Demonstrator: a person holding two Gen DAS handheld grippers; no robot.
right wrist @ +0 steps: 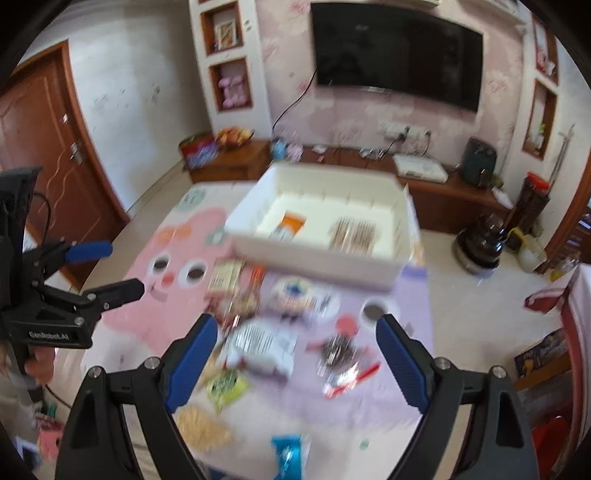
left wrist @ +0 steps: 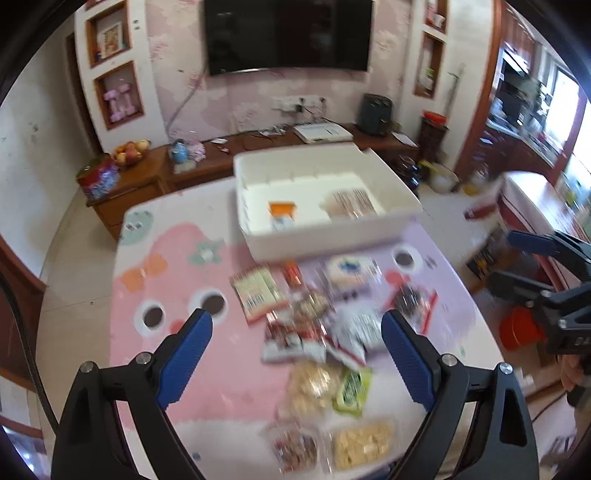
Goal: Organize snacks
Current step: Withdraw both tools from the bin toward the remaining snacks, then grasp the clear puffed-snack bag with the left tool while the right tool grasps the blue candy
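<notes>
A white bin (left wrist: 332, 236) (right wrist: 317, 254) stands at the far side of the table. In it lie an orange packet (left wrist: 282, 210) (right wrist: 291, 223) and a striped packet (left wrist: 351, 201) (right wrist: 352, 230). Several snack packets (left wrist: 314, 325) (right wrist: 258, 343) lie scattered on the pink and purple cartoon tablecloth (left wrist: 184, 369) (right wrist: 140, 325) in front of the bin. My left gripper (left wrist: 295, 325) is open and empty above the pile; it also shows at the left of the right wrist view (right wrist: 107, 267). My right gripper (right wrist: 295, 328) is open and empty above the packets; it also shows at the right of the left wrist view (left wrist: 506, 260). Both views are blurred.
A low wooden cabinet (left wrist: 155, 177) (right wrist: 436, 192) runs along the wall under a television (left wrist: 288, 33) (right wrist: 399, 55). On it are a fruit bowl (left wrist: 129, 151) and a white device (left wrist: 321, 131). A black appliance (right wrist: 480, 247) stands on the floor at the right.
</notes>
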